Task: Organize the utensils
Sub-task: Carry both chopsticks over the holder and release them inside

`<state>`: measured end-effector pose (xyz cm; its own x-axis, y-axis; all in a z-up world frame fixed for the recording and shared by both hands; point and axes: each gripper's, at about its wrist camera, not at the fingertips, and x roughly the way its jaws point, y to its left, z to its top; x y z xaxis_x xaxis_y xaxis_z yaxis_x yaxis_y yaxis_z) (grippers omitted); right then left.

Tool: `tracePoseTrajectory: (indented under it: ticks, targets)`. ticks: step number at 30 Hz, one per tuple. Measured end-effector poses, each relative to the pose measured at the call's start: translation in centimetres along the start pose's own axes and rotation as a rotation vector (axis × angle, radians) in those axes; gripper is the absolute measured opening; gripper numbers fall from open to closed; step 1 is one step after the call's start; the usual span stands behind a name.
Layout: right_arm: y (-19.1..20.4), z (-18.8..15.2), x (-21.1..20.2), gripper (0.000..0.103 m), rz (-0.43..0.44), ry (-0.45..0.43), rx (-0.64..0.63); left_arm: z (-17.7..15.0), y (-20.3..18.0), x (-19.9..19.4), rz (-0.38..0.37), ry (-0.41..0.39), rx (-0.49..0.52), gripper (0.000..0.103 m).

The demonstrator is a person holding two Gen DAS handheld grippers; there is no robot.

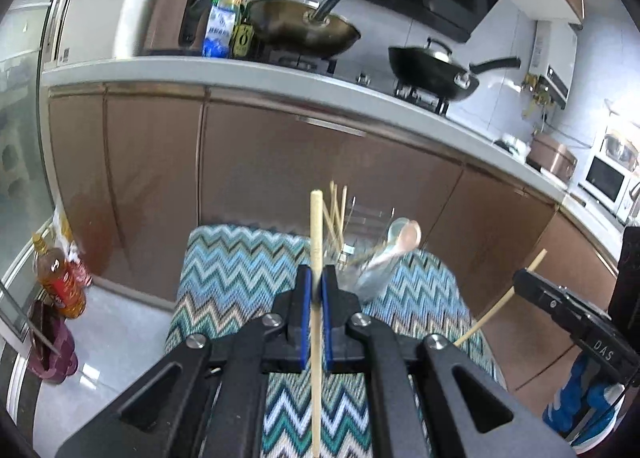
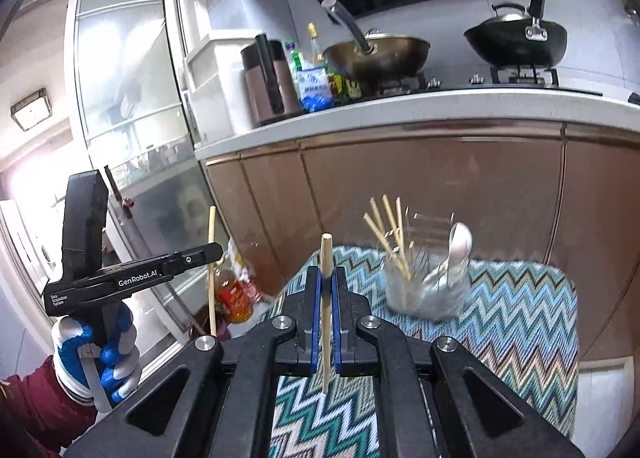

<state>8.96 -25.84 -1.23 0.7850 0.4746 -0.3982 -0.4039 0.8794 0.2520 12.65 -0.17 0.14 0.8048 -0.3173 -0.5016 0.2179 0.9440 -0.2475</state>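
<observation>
My left gripper (image 1: 317,278) is shut on a bamboo chopstick (image 1: 316,225) held upright above the zigzag cloth (image 1: 240,270). My right gripper (image 2: 326,278) is shut on another chopstick (image 2: 326,258), also upright. A clear holder (image 2: 424,290) at the cloth's far end holds several chopsticks (image 2: 386,225) and a spoon (image 2: 458,246); it also shows in the left wrist view (image 1: 362,262). Each gripper shows in the other's view, the right one (image 1: 520,278) to the right and the left one (image 2: 214,252) to the left, both short of the holder.
The cloth covers a small table in front of brown cabinets (image 1: 280,161). The counter above carries a wok (image 1: 304,25), a black pan (image 1: 432,65), bottles and a thermos (image 2: 268,77). An oil bottle (image 1: 60,278) stands on the floor at the left.
</observation>
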Motion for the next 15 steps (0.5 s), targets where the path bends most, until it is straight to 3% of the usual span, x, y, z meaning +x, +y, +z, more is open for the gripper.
tracePoseTrajectory:
  ticks: [15]
  targets:
    - [-3.7, 8.0, 3.4, 0.005, -0.075, -0.167, -0.04, 8.9, -3.5, 5.5, -0.049, -0.202, 0.005, 0.005]
